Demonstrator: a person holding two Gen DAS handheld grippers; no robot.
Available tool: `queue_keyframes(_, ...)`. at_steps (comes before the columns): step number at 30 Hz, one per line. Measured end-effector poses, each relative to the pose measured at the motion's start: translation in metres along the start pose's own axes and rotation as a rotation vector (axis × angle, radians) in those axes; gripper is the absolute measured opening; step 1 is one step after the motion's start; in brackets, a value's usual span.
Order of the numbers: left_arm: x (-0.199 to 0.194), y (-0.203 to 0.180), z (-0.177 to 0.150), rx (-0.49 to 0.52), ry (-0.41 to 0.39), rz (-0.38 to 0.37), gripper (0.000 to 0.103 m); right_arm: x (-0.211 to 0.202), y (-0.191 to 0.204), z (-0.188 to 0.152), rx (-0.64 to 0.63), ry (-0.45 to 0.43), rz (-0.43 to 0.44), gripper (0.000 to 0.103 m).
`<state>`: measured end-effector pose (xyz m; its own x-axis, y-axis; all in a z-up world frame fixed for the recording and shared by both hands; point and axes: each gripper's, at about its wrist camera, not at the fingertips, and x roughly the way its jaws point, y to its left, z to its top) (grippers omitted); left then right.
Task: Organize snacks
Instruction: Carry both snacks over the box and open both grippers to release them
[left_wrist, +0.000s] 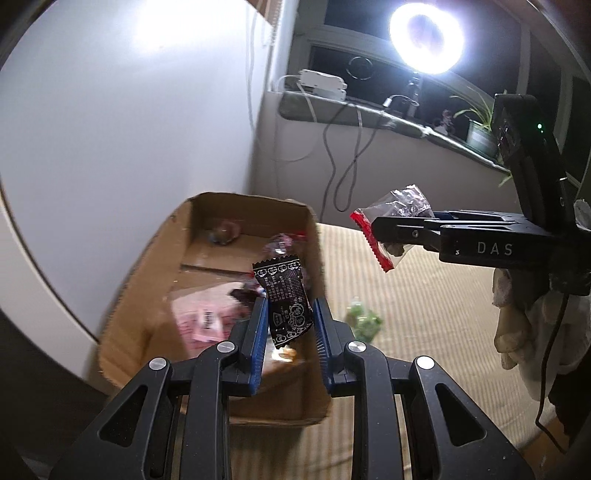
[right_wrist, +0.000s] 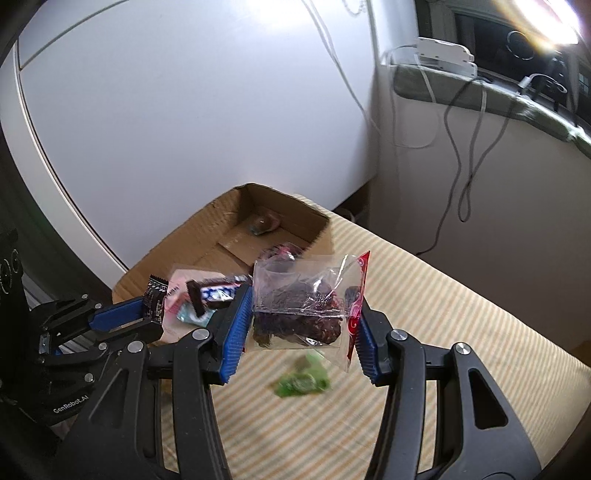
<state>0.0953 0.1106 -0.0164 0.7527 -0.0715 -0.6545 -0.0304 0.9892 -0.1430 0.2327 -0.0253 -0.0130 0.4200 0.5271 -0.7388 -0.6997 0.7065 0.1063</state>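
Note:
My left gripper (left_wrist: 290, 325) is shut on a black snack packet (left_wrist: 286, 301) with white print and holds it above the near end of an open cardboard box (left_wrist: 147, 266). My right gripper (right_wrist: 301, 325) is shut on a clear bag of dark dried fruit (right_wrist: 303, 299) with a red edge, held in the air to the right of the box. That bag also shows in the left wrist view (left_wrist: 395, 221), and the left gripper with its packet (right_wrist: 155, 297) shows in the right wrist view. The box (right_wrist: 221, 218) holds several snacks, among them a pink packet (left_wrist: 203, 317) and a dark bar (right_wrist: 218, 293).
A green wrapped snack (right_wrist: 301, 382) lies on the striped tabletop (right_wrist: 443, 314) right of the box; it also shows in the left wrist view (left_wrist: 362, 321). A white wall stands behind the box. A windowsill with cables, a ring light (left_wrist: 424, 37) and a plant is at the back right.

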Motion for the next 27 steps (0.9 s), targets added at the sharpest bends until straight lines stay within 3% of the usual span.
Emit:
queue_keyframes(13,0.008,0.031,-0.003,-0.034,0.014,0.055,0.023,0.049,0.038,0.025,-0.063,0.033,0.043,0.053)
queue_keyframes(27,0.016,0.042,-0.004,-0.050,0.027,0.063,0.023,0.087,0.042,0.034,-0.065,0.083,0.051,0.054)
